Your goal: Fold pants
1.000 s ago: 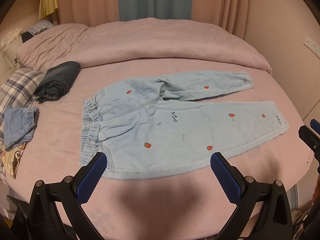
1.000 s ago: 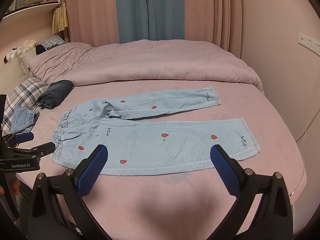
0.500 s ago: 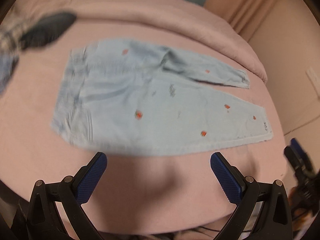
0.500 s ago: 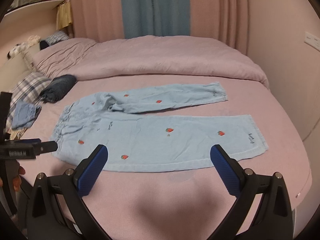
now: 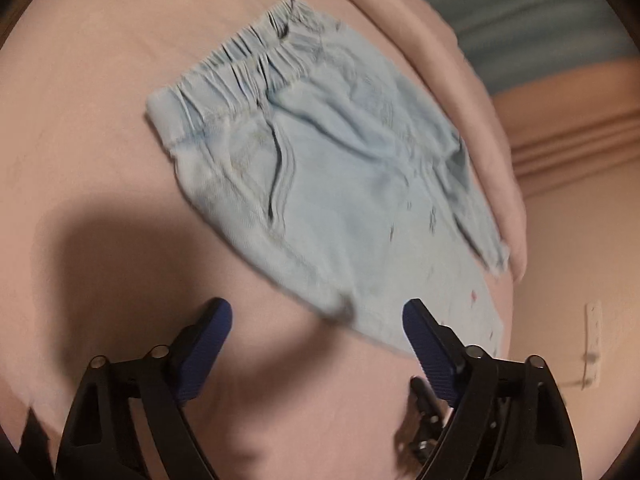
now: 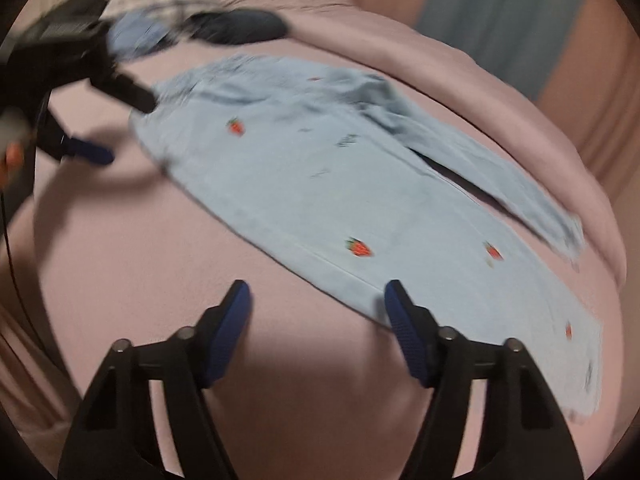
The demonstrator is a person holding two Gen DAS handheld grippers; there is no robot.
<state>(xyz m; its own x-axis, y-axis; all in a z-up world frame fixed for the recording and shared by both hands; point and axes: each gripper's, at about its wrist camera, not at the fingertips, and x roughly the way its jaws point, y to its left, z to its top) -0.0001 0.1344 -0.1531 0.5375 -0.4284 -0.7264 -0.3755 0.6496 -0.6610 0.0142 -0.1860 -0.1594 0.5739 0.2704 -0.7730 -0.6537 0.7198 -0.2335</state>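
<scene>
Light blue pants (image 6: 320,184) with red strawberry prints lie flat on the pink bed, legs spread apart. In the left wrist view the elastic waistband (image 5: 240,64) and hip area (image 5: 340,200) fill the middle. My left gripper (image 5: 316,320) is open and empty, just above the near side edge of the pants by the hip. It also shows in the right wrist view (image 6: 116,124) at the waist end. My right gripper (image 6: 316,300) is open and empty, at the near edge of the front leg.
A folded dark garment (image 6: 240,26) and a small blue garment (image 6: 136,36) lie near the pillows at the head of the bed. The rumpled pink duvet (image 6: 480,80) runs along the far side. A wall with a socket (image 5: 592,344) is to the right.
Both grippers have dropped low and close to the near edge of the pants, tilting the views. The left one moved to the waist end. The pants have not moved.
</scene>
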